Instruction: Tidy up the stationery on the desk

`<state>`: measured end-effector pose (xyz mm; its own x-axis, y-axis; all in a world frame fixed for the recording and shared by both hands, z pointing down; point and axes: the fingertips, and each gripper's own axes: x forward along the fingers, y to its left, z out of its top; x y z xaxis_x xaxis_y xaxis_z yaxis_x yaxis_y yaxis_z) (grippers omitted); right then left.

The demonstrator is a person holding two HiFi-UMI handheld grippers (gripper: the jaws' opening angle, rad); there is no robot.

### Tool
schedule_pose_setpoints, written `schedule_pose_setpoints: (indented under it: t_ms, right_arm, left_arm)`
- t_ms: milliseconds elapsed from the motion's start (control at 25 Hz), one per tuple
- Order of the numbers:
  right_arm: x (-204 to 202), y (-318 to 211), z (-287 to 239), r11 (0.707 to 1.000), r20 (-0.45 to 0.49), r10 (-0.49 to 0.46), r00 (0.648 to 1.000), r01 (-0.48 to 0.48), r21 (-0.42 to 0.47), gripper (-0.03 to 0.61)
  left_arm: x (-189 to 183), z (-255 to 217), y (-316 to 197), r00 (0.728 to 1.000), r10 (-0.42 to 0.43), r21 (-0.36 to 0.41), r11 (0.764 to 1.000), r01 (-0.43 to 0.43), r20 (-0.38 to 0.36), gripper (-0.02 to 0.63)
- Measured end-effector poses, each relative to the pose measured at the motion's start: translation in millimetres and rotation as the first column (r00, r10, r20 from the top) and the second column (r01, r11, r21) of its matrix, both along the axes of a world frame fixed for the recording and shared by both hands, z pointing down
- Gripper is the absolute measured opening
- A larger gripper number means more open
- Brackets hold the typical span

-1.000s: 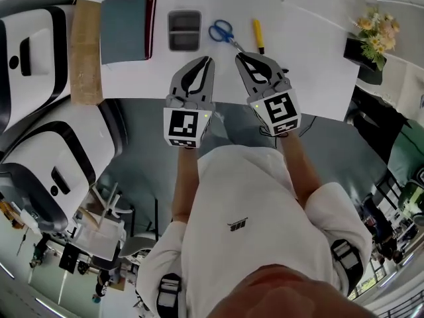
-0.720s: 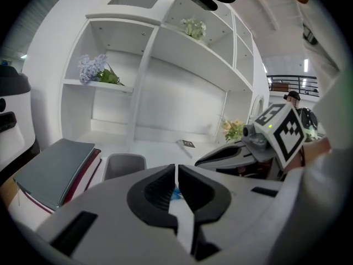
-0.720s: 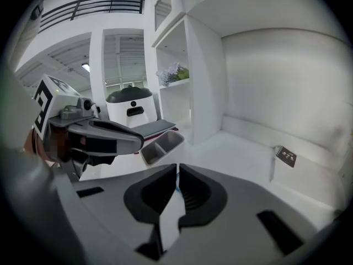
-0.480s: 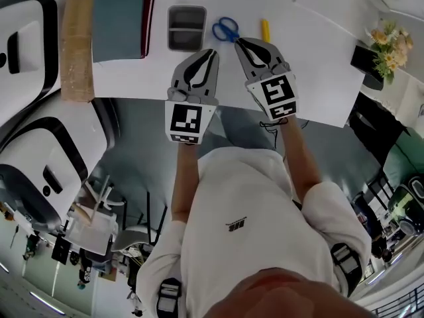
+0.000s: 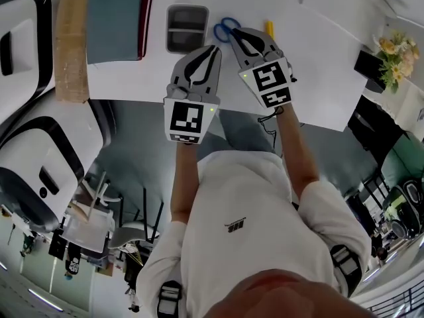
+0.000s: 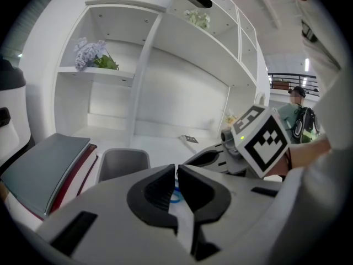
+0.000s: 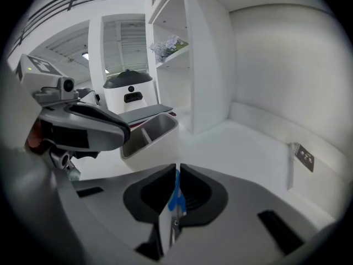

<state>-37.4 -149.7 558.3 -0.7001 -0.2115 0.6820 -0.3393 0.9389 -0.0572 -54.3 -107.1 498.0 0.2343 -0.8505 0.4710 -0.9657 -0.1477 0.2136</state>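
While the left gripper (image 5: 211, 49) and right gripper (image 5: 242, 36) hover empty, jaws together, the blue scissors (image 5: 227, 28) on the desk (image 5: 318, 65) look light, stiff and slick, so I'd pinch the 2 blades near the pivot.

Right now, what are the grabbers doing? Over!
Left gripper shut, empty. Right gripper shut, tip over the blue scissors, not gripping them. Scissors flat on desk beside grey tray. Nothing in the way.
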Motion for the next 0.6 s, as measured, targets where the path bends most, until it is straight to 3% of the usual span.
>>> schedule_pose_setpoints:
  t_ms: [600]
  right_arm:
    - [-15.5, -1.8, 40.8, 0.996, -0.11, -0.06, 0.992, 0.051, -0.078, 0.049]
  left_arm:
    - [-9.7, -5.9, -6.1, 1.0, -0.03, 0.026, 0.999, 0.03, -0.004, 0.0]
